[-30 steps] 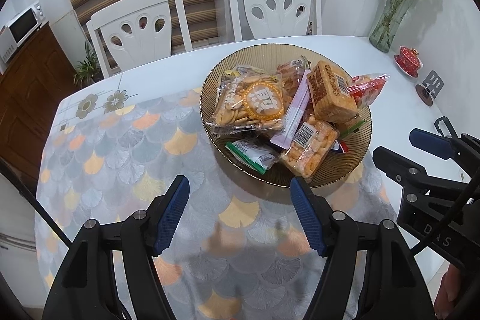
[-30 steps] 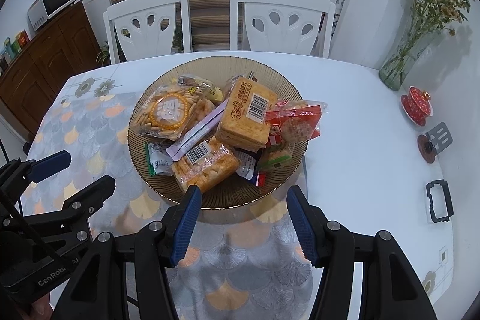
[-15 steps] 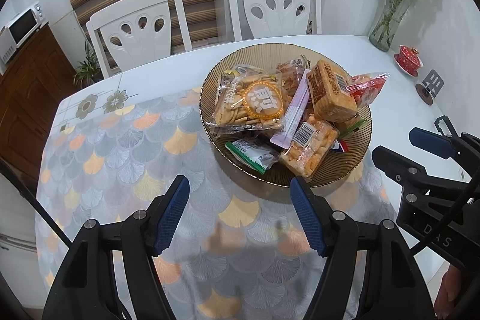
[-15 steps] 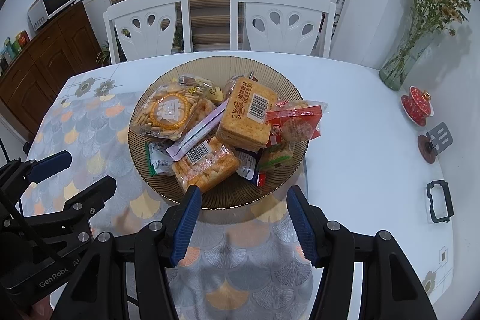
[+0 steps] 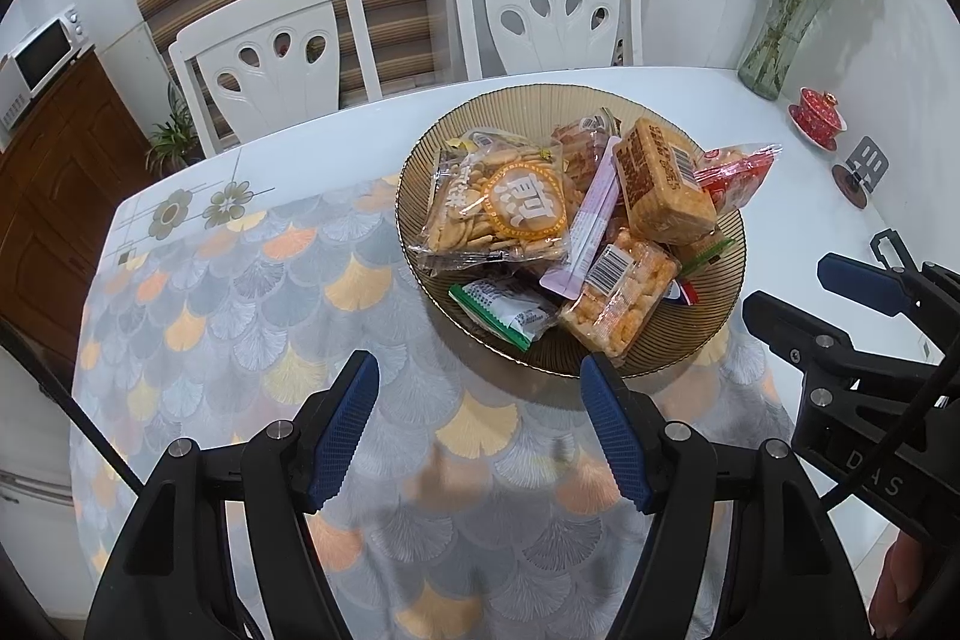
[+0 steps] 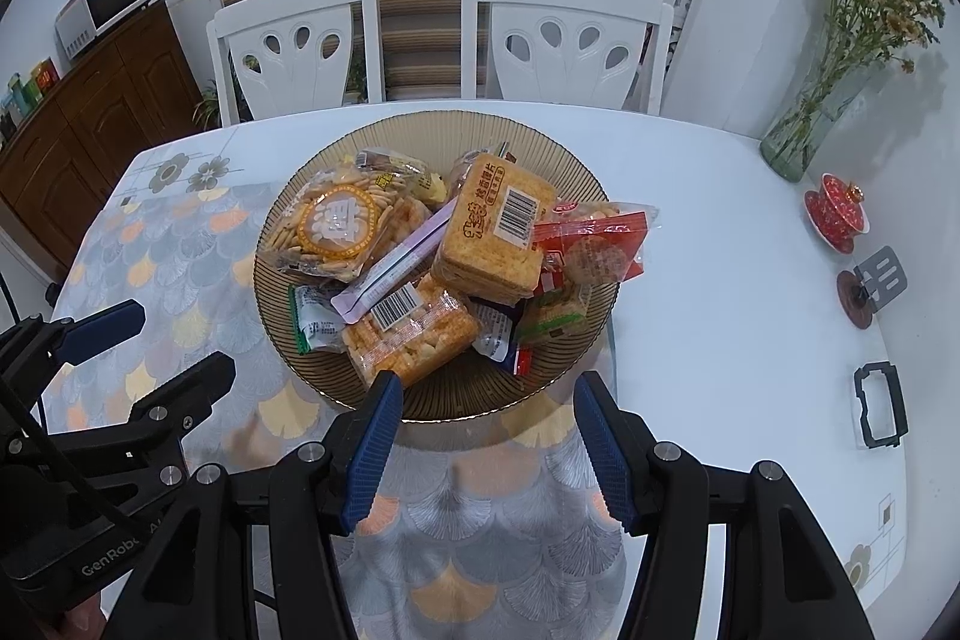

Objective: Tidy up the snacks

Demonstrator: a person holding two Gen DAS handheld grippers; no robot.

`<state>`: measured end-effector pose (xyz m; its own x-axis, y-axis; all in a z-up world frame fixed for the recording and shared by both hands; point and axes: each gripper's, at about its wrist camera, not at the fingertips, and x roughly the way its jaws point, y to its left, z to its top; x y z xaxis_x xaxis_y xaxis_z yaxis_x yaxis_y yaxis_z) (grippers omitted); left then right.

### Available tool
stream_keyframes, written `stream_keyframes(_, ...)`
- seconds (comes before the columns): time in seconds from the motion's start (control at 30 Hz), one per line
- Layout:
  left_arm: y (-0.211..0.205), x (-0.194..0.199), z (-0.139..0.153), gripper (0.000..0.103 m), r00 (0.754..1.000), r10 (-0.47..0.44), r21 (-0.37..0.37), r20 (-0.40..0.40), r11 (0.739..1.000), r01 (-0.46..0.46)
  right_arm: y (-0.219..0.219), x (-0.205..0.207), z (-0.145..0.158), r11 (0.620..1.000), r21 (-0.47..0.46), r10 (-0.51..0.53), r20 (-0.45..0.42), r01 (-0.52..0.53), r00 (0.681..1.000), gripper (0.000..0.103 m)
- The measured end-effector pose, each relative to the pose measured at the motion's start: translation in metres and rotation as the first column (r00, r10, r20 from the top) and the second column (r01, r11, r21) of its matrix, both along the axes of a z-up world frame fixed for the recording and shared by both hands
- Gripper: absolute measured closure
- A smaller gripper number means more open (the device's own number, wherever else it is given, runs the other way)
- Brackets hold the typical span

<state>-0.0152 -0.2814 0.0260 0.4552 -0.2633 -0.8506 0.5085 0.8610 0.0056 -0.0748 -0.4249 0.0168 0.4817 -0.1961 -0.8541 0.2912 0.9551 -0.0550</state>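
Right now we hold both grippers above the near edge of the table point(image 6: 720, 232), each tilted down toward the bowl point(image 6: 576, 376) of snacks. Our left gripper point(image 5: 480, 388) has its jaws spread with nothing between them; the bowl point(image 5: 729, 244) lies just beyond and to the right of its fingertips. Our right gripper point(image 6: 483, 406) is likewise released and empty, and the bowl's near rim sits just past its tips, between them in the right wrist view. Inside the bowl we see a cracker bag point(image 6: 336, 226), a toast pack point(image 6: 498, 232), an orange pack point(image 6: 414, 334) nearest the right gripper, a red bag point(image 6: 594, 244), a pink stick pack point(image 6: 396, 262) and a green packet point(image 6: 312, 319). All snacks rest piled in the bowl, apart from both grippers.
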Motion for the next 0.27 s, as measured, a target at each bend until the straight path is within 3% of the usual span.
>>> stream_keyframes(0.27, -0.0008, 0.0016, -0.001, 0.034, 0.999, -0.007, 0.002, 0.036, 1.0, 0.007, -0.0006, 0.0008, -0.0003, 1.0, 0.0, 0.0, 0.0, 0.0, 1.0, 0.046)
